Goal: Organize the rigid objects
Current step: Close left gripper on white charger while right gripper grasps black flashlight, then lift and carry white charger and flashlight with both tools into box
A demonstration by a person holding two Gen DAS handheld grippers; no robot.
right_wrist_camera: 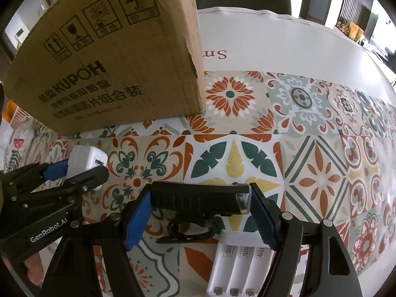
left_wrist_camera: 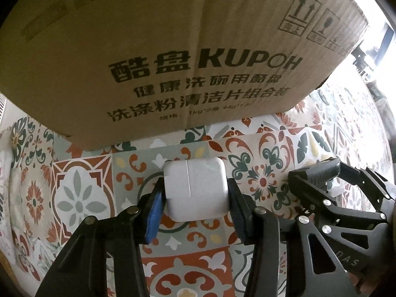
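— Left hand-held gripper point(left_wrist_camera: 195, 195)? Clamped on white USB charger point(left_wrist_camera: 195, 189), port facing right, above tabletop point(left_wrist_camera: 81, 198), before cardboard box point(left_wrist_camera: 173, 49).
— Right hand-held gripper point(right_wrist_camera: 200, 212)? Clamped endwise on black bike light point(right_wrist_camera: 198, 198), long axis crosswise, lens rightward, above white battery holder point(right_wrist_camera: 237, 267).

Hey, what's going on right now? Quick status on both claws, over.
Left gripper shut on white charger. Right gripper shut on black bike light. Cardboard box close ahead; white battery holder below right.

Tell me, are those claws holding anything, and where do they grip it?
Left gripper pinches a white charger by its sides; right gripper clamps a black flashlight by its two ends.
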